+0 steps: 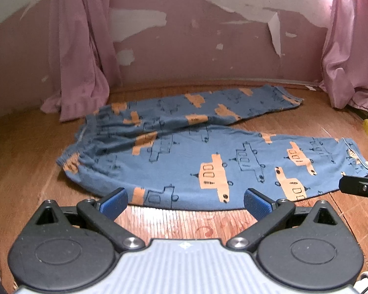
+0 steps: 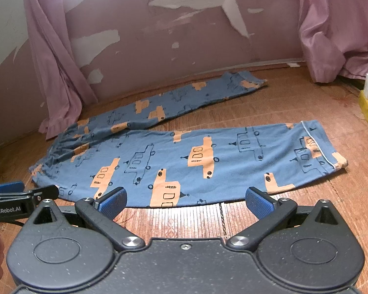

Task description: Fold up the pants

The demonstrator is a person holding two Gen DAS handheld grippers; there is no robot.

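Left wrist view: our left gripper hovers just short of the pants, jaws spread wide, grasping nothing. The pants lie flat on the wooden floor, legs splayed apart, waistband toward the pink curtain, probably laid out for a first fold.

Right wrist view: our right gripper, likewise released, faces the near leg's edge. Fabric looks soft, knit, blue with orange vehicles (limp, likely to sag).

Ahead of the blue finger pads lie the pants, blue with orange cars and dark outlined cars. The floor under the tool is brown wood. Beyond hang pink curtains and a pink wall with white peeled patches.
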